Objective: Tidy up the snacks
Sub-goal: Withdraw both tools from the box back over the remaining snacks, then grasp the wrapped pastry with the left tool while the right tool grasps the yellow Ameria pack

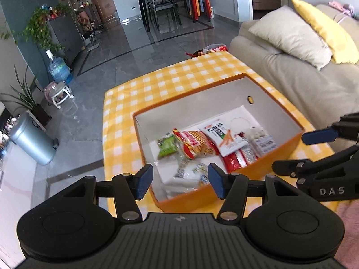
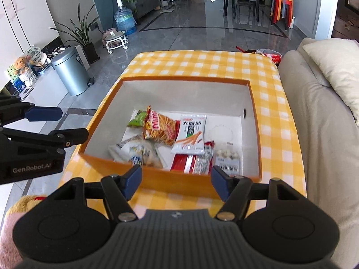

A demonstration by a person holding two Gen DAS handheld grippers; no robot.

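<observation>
- Left gripper point(image 1: 180, 182): jaws apart, nothing between the blue pads; it hangs over the near left corner of the orange box point(image 1: 278, 148), pointing down and forward.
- Right gripper point(image 2: 176, 182): jaws likewise apart and empty, poised just short of the box's near wall.
- Task items: 6 or so snack packets lie loose on the box floor, ahead of and below both grippers. None is visible on the checked tablecloth point(image 2: 202, 63) around the box.
- Nearest to the left gripper: the white crumpled packet point(image 1: 190, 174), directly under its pads. Nearest to the right: the red-and-white packet point(image 2: 193, 160) and the small pack of white sweets point(image 2: 227, 157), their long axes running away from the gripper.
- Judgement: any next reach is a short descent into the box; each hand is best placed for its own side.
- View difference: the right wrist view shows the whole box interior squarely, including the green packet point(image 2: 136, 118); the left wrist view sees it obliquely, and shows more packets point(image 1: 213, 49) beyond the table's far edge more clearly.
</observation>
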